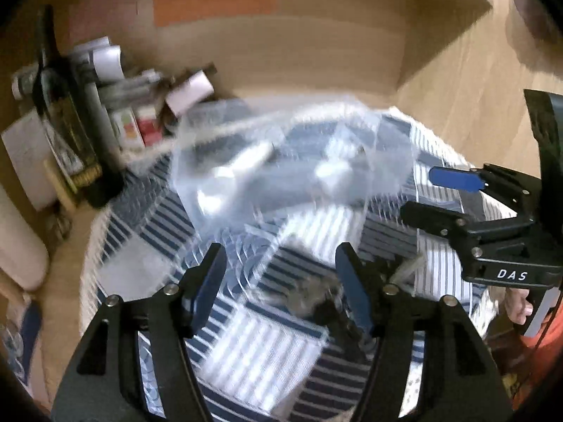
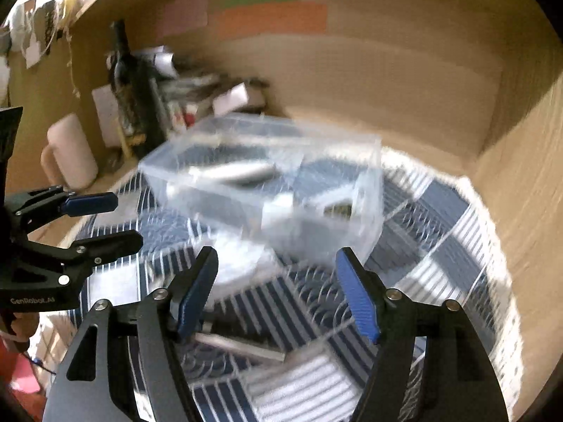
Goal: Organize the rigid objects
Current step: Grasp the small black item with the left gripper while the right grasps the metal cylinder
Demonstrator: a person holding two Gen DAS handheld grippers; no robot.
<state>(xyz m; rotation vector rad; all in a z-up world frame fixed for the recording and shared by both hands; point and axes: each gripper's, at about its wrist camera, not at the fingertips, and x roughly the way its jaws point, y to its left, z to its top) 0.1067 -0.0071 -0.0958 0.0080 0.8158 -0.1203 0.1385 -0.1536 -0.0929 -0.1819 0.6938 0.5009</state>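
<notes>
We have some pieces already in the clear plastic box (image 2: 267, 190) on the striped cloth (image 2: 440, 218); a metal rod (image 2: 239, 346) lies outside it. Our left gripper (image 1: 281, 285) and right gripper (image 2: 278, 292) are spread, empty.

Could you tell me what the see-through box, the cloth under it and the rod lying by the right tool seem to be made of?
The box looks like clear, glossy rigid plastic: the cloth's stripes show through its walls. The cloth appears to be woven fabric, matte, with blue and white stripes and a frayed edge. The rod seems to be metal, grey with a dull sheen, though blur leaves that open.
</notes>
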